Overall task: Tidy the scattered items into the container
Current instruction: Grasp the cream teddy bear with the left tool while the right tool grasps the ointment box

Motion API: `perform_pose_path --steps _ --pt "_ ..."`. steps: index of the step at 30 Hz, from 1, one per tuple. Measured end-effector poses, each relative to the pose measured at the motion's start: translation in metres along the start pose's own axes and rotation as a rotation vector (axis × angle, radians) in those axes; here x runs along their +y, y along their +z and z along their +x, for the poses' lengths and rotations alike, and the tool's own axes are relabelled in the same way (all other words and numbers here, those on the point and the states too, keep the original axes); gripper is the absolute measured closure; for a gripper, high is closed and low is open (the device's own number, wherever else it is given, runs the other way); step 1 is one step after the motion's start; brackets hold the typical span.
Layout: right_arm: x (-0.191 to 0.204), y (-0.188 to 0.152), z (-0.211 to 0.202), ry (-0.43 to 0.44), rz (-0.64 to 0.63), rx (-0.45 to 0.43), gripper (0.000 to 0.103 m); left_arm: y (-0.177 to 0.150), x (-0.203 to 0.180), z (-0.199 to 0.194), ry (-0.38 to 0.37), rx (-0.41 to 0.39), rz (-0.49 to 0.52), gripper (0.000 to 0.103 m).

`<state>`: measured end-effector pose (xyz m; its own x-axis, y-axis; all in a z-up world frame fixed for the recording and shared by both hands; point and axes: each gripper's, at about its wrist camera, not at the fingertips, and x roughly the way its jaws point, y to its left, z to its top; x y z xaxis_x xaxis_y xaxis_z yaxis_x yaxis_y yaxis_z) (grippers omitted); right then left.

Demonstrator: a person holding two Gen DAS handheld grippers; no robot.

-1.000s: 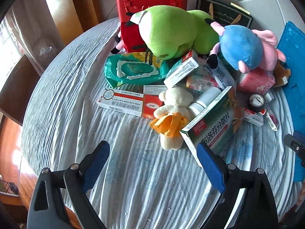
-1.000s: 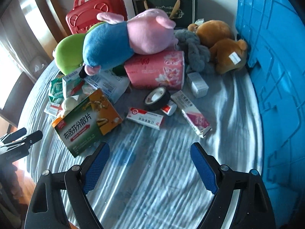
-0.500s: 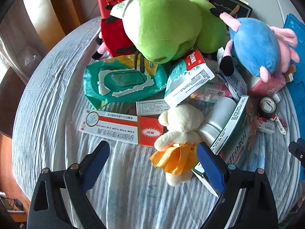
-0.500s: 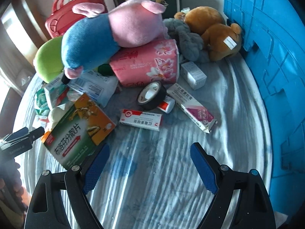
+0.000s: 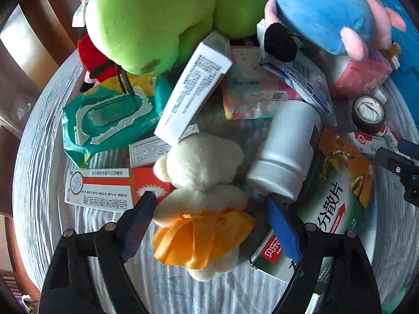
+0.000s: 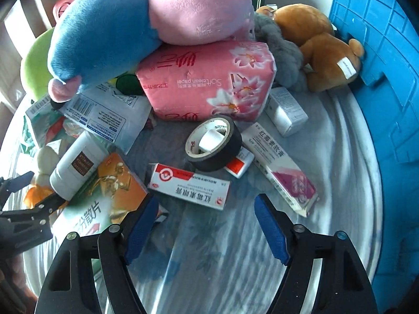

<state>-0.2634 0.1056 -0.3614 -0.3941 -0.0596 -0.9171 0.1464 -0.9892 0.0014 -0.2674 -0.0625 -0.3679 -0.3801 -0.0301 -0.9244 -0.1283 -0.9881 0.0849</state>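
Left wrist view: wet-wipes pack (image 5: 104, 115) at far left, then left gripper (image 5: 209, 225) with blue pads apart, just narrowing, straddling cream teddy (image 5: 201, 172) in orange skirt without pressing; white bottle (image 5: 285, 151) right of it, leaning on green medicine box (image 5: 337, 198). Right wrist view: right gripper (image 6: 207, 227) likewise parted and just narrowing, nothing between, red-and-white box (image 6: 188, 185) just beyond; black tape roll (image 6: 213, 144) behind, blue container (image 6: 387, 78) at far right
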Motion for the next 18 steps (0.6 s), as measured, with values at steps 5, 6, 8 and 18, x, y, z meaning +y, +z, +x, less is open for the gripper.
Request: perform_pose_path --steps 5,6,8,18 --pt "-0.007 0.006 0.014 0.019 -0.005 0.02 0.026 0.005 -0.012 0.003 0.024 -0.008 0.017 0.021" --pt "-0.008 0.007 0.016 0.036 -0.008 0.015 0.026 0.006 -0.013 0.004 0.029 -0.008 0.02 0.021" --pt "-0.008 0.008 0.018 0.063 -0.008 0.004 0.024 0.01 -0.016 0.006 0.039 -0.014 0.026 0.021" --pt "0.009 -0.001 0.011 0.094 -0.088 0.052 0.056 0.006 -0.018 0.0 -0.031 0.016 -0.004 0.047"
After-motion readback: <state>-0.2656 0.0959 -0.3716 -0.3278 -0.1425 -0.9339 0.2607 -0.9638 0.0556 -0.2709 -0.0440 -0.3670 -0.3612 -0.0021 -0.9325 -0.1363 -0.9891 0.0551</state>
